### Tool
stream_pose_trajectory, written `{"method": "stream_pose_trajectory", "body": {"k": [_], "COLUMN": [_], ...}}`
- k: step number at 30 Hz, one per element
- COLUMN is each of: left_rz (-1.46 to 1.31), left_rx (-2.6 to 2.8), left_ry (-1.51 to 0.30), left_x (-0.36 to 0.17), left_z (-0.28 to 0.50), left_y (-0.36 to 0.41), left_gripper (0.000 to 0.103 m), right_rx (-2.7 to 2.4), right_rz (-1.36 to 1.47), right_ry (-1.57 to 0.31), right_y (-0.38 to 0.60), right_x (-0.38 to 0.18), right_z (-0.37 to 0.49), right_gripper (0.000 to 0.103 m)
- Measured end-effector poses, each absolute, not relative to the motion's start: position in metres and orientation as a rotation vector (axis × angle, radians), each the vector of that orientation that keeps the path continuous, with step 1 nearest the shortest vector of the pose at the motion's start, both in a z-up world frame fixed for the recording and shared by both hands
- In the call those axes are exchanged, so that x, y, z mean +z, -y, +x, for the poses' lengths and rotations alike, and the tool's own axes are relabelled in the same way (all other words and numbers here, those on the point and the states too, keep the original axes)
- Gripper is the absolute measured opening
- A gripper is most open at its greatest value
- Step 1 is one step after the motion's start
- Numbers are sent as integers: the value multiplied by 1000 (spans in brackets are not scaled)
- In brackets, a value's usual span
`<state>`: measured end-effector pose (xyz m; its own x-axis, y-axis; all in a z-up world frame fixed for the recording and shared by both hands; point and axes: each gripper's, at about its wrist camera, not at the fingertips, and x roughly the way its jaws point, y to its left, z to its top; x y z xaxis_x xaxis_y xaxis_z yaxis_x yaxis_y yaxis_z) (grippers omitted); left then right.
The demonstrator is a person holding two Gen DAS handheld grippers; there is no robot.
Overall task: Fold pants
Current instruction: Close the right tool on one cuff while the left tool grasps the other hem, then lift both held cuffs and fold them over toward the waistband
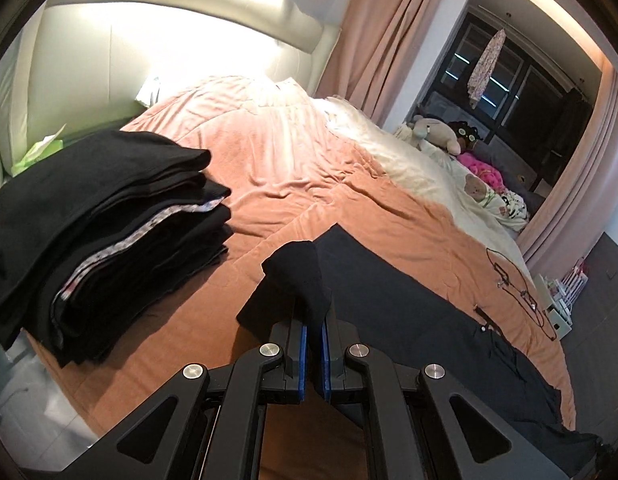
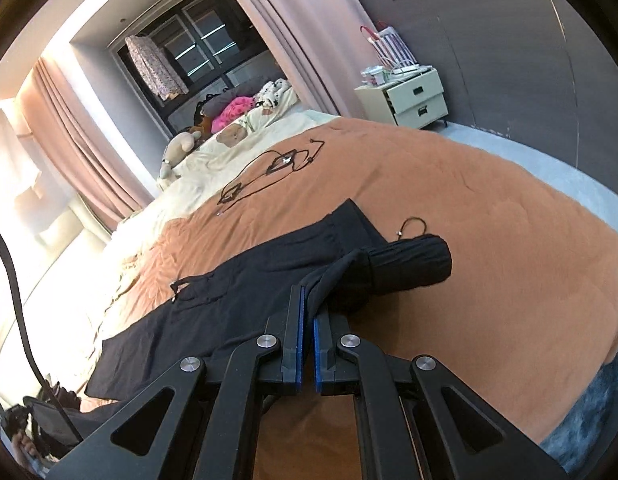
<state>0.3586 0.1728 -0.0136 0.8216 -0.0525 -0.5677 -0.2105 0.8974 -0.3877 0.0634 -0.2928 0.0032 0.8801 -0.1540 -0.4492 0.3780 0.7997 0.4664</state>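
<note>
At far left a stack of folded black garments [image 1: 101, 232] sits on the orange-brown quilted bed cover [image 1: 269, 168]; just beside it the left claw [image 1: 314, 320] is clamped on one lifted end of the long black fabric pants [image 1: 409, 300]. The pants lie flat across the bed, long axis running side to side between the claws. At right, the right claw [image 2: 309, 312] is clamped on the opposite, ribbed end, so each claw appears placed to bring the ends together.
</note>
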Motion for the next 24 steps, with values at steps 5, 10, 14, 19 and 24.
{"method": "stream_pose_trajectory", "body": {"k": [5, 10, 14, 19, 24], "left_rz": [-450, -449, -445, -433, -427], "left_rx": [88, 83, 79, 70, 70], "left_ry": [-602, -608, -622, -639, -653], "left_x": [-6, -3, -7, -7, -5], "left_z": [383, 405, 424, 453, 485], "left_y": [-171, -168, -166, -159, -154], "left_gripper": [6, 6, 6, 6, 6], "right_rx": [-312, -321, -331, -337, -352], "right_rz": [561, 572, 556, 543, 547], "right_ry": [-412, -398, -400, -404, -415], "right_y": [295, 293, 289, 287, 292], "right_x": [10, 17, 19, 29, 38], "right_z": [77, 94, 108, 129, 153], "right_gripper": [1, 1, 1, 1, 1]}}
